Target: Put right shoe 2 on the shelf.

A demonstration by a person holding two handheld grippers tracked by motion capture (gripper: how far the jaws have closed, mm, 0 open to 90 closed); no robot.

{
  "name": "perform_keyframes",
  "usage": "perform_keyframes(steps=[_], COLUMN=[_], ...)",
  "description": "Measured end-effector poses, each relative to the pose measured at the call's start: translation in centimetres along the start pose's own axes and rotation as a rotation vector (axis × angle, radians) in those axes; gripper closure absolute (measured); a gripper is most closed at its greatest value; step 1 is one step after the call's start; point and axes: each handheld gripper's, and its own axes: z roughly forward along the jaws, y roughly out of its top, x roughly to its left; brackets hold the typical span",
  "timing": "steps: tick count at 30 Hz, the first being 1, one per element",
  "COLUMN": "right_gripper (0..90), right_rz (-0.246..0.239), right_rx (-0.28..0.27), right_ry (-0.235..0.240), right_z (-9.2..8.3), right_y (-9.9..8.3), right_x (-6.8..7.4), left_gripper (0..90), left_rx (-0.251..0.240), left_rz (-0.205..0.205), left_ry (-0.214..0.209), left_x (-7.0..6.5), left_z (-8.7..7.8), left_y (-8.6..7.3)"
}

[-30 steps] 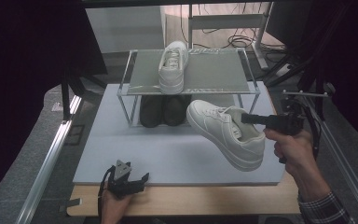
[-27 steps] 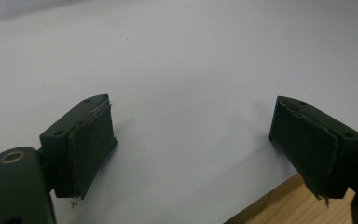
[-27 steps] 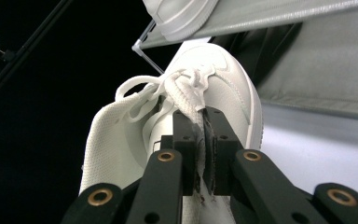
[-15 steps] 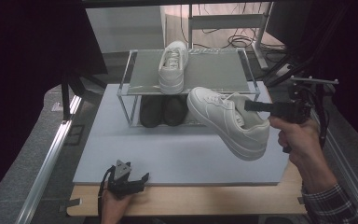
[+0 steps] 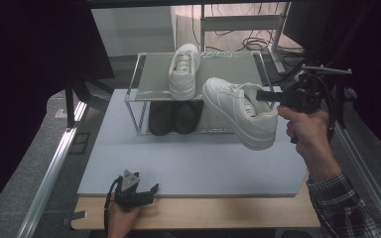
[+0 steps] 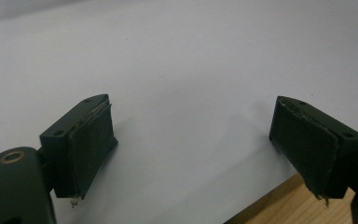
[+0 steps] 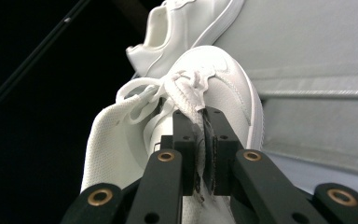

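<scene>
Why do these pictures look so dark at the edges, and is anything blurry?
High view: the grey mat is lit and the surroundings fall black. Right gripper view: the held white shoe is sharp against a dark left side. Left gripper view: soft, even light, faint shadows under the fingers.

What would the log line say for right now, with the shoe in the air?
right gripper: shut on white sneaker tongue, lifted beside rack | left gripper: open, low over mat

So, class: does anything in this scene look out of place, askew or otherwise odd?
Yes. One white sneaker hangs tilted in the air in front of the rack, toe toward its top shelf, pinched by its tongue in the right gripper. Its partner sits flat on that shelf; the dark pair sits below.
</scene>
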Motion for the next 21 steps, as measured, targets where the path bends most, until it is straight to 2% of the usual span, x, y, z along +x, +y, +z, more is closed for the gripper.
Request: perform_keyframes(steps=[11,21], right_gripper=[84.5,84.4], right_rz=[0.021,0.046], right_rx=[-0.033,-0.062], right_ry=[-0.071,-0.103], right_z=[2.8,5.0], right_y=[1.5,2.6], right_x=[-1.0,-1.3], left_gripper=[13.4,13.4], left_rx=[0.0,-0.002], left_rz=[0.0,-0.002], left_ry=[0.0,0.001], left_x=[0.0,0.0], left_z=[0.0,0.0], left_y=[0.0,0.0])
